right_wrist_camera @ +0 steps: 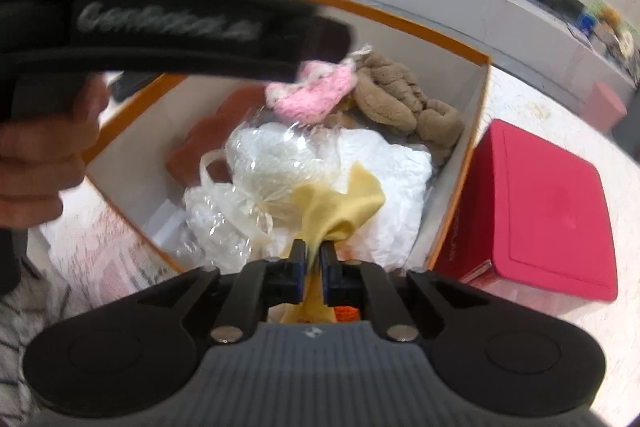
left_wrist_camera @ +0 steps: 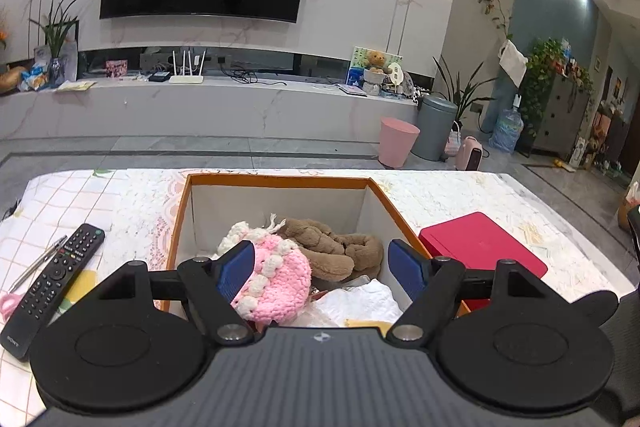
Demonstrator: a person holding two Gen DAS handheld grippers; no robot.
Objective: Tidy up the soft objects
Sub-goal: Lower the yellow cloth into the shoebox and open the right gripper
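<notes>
Left wrist view, from left to right: a black remote control (left_wrist_camera: 52, 283) with rows of small buttons lies on a quilted white cloth (left_wrist_camera: 136, 203), a slim pen (left_wrist_camera: 38, 261) beside it. Next stands an open cardboard box (left_wrist_camera: 280, 180), orange-rimmed with plain white inner walls. Inside it rest a pink crocheted hat (left_wrist_camera: 276, 279) with knobbly cream bobbles, a floppy brown plush toy (left_wrist_camera: 332, 247) of fuzzy pile, and crumpled white fabric (left_wrist_camera: 360, 301). The left gripper (left_wrist_camera: 320, 269) hangs over the near rim with its ribbed blue pads spread wide; the hat sits just beside the left pad, and I cannot tell whether they touch. Right of the box lies a smooth, flat red case (left_wrist_camera: 480, 247) with rounded corners.

Right wrist view: a hand (right_wrist_camera: 44, 155) grips the other tool's dark body at the left edge. In the box, crinkly clear plastic bags (right_wrist_camera: 240, 187) glint beside the white fabric. The right gripper (right_wrist_camera: 313, 259) has its pads nearly together with a soft yellow cloth (right_wrist_camera: 340, 203) bunched between them, at the box's near end. The picture is too blurred to tell whether the pads press on it.
</notes>
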